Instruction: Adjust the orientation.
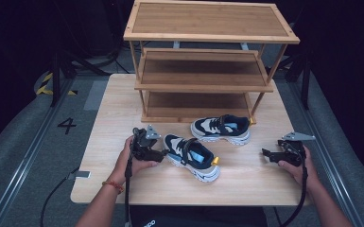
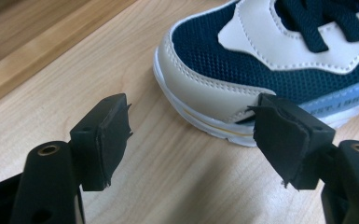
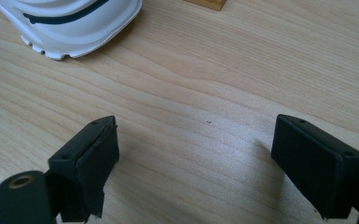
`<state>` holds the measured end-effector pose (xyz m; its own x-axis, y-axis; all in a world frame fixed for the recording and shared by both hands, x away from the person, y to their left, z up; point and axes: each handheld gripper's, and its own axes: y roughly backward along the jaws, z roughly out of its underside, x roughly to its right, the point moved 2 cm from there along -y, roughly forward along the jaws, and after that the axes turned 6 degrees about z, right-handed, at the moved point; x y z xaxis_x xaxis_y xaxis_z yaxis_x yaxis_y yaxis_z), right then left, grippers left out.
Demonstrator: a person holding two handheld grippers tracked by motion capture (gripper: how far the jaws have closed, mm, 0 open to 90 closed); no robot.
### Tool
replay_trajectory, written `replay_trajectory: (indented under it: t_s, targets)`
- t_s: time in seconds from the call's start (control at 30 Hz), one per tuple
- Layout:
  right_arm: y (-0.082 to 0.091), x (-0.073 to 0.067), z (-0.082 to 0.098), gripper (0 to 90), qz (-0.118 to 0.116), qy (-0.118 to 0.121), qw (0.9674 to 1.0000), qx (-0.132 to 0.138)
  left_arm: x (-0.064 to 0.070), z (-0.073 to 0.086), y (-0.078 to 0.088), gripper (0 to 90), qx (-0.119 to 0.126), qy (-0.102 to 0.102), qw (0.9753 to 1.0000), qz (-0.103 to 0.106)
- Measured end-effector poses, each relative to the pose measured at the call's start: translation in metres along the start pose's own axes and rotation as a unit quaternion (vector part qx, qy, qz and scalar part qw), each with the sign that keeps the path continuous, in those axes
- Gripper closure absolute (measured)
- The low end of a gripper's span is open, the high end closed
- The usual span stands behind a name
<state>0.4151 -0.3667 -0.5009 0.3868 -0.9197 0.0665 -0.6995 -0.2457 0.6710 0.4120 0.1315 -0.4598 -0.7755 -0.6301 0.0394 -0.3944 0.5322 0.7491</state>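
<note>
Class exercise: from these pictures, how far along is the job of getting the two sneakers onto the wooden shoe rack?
Done: nothing is stored; the wooden shoe rack has bare shelves. In hand: the left gripper, jaws apart, sits at the toe of the near sneaker without gripping it. The right gripper rests open on the table. Left: both the near and the far sneaker probably still need lifting onto a shelf.

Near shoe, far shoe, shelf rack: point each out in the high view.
near shoe (image 1: pixel 191 156), high view, on its laced upper at mid-length.
far shoe (image 1: pixel 220 128), high view, on its tongue and laces.
shelf rack (image 1: pixel 203 68), high view, on the bare middle shelf board.
</note>
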Motion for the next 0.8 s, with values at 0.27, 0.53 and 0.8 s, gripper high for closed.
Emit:
replay_trajectory:
  t_s: [0.27,0.53,0.8]
  targets:
    - [0.001,0.0,0.001,15.5,0.001,-0.002,1.0,-0.001,0.031,-0.016,0.024,30.4,0.019,-0.04,0.999,-0.005]
    - [0.001,0.0,0.001,15.3,0.002,-0.002,1.0,-0.001,0.086,-0.037,0.036,33.5,0.033,-0.076,0.9956,0.043]
    - [0.001,0.0,0.001,15.3,0.002,-0.003,1.0,-0.001,0.139,-0.063,0.014,34.6,0.021,-0.117,0.9871,0.107]
